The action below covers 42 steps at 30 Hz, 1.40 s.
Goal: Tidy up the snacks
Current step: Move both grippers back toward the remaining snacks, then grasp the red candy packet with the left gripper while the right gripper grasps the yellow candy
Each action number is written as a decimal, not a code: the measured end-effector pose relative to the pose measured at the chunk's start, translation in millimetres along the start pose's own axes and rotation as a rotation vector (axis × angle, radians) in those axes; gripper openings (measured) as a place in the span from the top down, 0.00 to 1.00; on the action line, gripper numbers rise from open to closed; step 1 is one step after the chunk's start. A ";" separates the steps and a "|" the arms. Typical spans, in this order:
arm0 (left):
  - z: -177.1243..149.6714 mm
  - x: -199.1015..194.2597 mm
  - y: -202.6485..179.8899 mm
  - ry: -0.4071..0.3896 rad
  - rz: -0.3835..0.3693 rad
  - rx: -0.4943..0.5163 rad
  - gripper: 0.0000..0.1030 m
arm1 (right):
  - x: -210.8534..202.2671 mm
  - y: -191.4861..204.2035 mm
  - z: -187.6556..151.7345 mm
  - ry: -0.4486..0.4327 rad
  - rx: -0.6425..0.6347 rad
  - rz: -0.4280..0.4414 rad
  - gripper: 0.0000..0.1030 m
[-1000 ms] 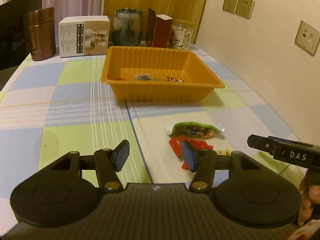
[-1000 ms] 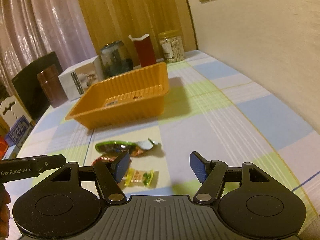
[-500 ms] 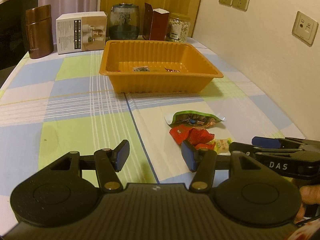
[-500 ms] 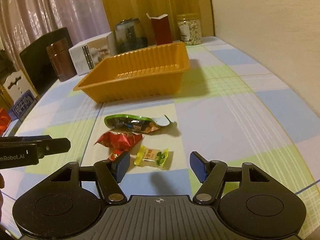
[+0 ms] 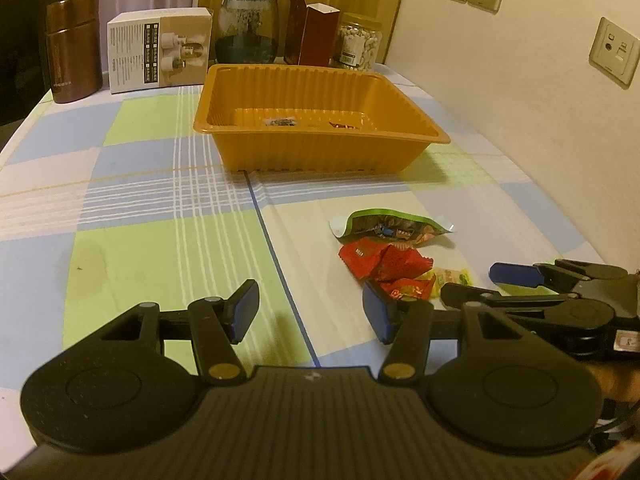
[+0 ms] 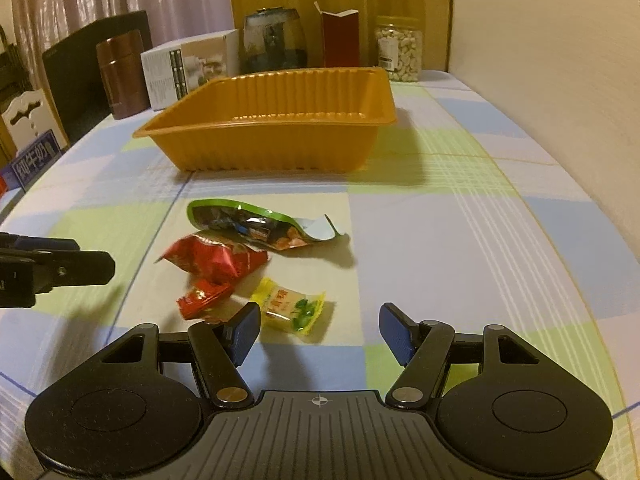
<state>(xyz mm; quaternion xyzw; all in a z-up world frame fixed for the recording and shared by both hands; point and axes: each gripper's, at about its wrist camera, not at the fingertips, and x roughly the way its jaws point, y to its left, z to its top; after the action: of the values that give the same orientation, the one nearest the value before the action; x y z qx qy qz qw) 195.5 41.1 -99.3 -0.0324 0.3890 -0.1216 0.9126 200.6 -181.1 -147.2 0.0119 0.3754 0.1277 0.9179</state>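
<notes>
A: What is the biggest thing here?

B: The table under its blue, green and cream checked cloth. On it stands the landmark, a ribbed orange plastic tray; two small wrapped pieces lie on its floor, too small to make out.

A: And behind the tray?

B: A white printed carton, a dark glass jar, a brown metal flask, an open dark-red carton and a clear jar of pale nuts, all in a row.

A: Where are the snacks?

B: On the cloth in front of the tray, well apart from it. Nearest the tray is a green-edged foil packet. A crumpled red foil packet touches it on the near side, then a small red wrapper, and beside that a small yellow and green wrapped sweet.

A: The grippers?

B: The right gripper is spread wide, holding nothing, low over the cloth with the yellow sweet just ahead of its left finger. The left gripper is equally wide and empty, left of the snacks.
</notes>
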 end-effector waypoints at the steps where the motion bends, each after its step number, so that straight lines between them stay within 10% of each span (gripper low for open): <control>1: -0.2 1.1 -0.2 0.002 -0.001 0.000 0.48 | 2.0 -0.7 0.3 0.001 -0.004 0.001 0.35; 8: -1.7 7.8 -3.2 0.016 -0.010 0.006 0.48 | 11.2 9.1 1.9 -0.010 -0.091 0.015 0.37; 15: -3.5 12.2 -9.7 0.034 -0.035 0.046 0.48 | 10.5 11.8 3.8 -0.010 -0.095 0.018 0.79; 25: -7.4 18.8 -30.3 0.051 -0.135 0.128 0.48 | -5.4 -15.0 7.2 -0.018 0.082 -0.003 0.80; 42: -21.0 48.9 -86.6 -0.004 -0.054 0.465 0.66 | -13.1 -27.5 7.7 -0.033 0.155 -0.008 0.80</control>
<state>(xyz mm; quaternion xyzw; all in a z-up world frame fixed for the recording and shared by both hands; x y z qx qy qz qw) 196.0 -54.1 -134.9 0.1679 0.3478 -0.2320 0.8928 203.1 -210.3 -135.9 0.0833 0.3690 0.0944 0.9208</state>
